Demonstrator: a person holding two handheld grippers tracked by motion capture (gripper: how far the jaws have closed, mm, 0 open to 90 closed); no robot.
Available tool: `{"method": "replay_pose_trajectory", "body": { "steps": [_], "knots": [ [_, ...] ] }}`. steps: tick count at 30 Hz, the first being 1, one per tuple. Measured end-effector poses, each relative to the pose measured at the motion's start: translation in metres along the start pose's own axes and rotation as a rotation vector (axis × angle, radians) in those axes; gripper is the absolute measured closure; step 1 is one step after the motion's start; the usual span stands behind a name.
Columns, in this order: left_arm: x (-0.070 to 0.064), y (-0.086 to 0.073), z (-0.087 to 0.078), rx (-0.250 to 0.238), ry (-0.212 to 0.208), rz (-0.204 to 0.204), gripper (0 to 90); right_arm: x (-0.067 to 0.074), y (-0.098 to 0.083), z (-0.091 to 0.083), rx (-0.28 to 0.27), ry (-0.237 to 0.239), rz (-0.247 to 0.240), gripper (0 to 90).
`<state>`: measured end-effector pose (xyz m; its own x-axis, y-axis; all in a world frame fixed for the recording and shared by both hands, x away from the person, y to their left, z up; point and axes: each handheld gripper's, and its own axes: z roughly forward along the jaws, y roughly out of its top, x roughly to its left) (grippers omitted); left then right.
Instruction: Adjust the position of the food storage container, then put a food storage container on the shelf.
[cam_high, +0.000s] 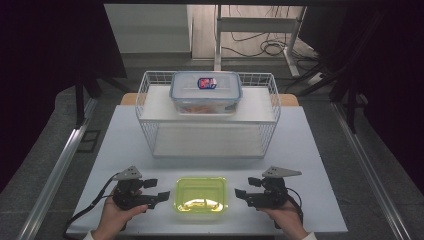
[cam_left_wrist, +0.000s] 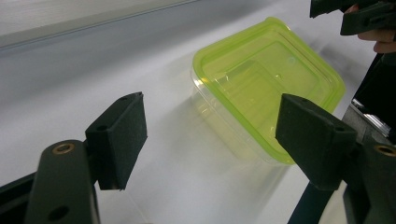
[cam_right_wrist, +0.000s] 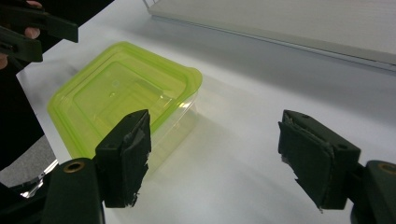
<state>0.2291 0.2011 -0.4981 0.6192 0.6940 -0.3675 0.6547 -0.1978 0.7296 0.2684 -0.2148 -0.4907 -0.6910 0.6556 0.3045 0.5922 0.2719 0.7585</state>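
A clear box with a yellow-green lid (cam_high: 201, 195) sits near the table's front edge, between my two grippers. My left gripper (cam_high: 157, 190) stands just left of it, jaws wide apart and empty, pointing toward the box. My right gripper (cam_high: 247, 187) stands just right of it, also open and empty. In the left gripper view the box (cam_left_wrist: 266, 79) lies ahead and to the right of the open left gripper (cam_left_wrist: 215, 135). In the right gripper view the box (cam_right_wrist: 121, 98) lies ahead and to the left of the open right gripper (cam_right_wrist: 215, 149). Neither gripper touches the box.
A white wire rack (cam_high: 150, 100) with two shelves stands at the table's far middle. On its upper shelf rests a clear box with a blue-rimmed lid (cam_high: 206, 91). Bare white table (cam_high: 125, 145) lies between the rack and the grippers.
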Motion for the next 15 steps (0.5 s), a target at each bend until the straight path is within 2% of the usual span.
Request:
{"method": "replay_pose_trajectory", "body": {
  "steps": [6,15],
  "knots": [
    [0.003,0.002,0.009,0.009,-0.046,-0.041,24.5,0.007,0.003,0.008,0.022,0.020,0.013,26.6],
    [0.004,0.000,0.023,0.051,-0.099,-0.073,28.2,0.015,0.003,0.021,0.048,0.041,0.017,30.2]
  ]
}}
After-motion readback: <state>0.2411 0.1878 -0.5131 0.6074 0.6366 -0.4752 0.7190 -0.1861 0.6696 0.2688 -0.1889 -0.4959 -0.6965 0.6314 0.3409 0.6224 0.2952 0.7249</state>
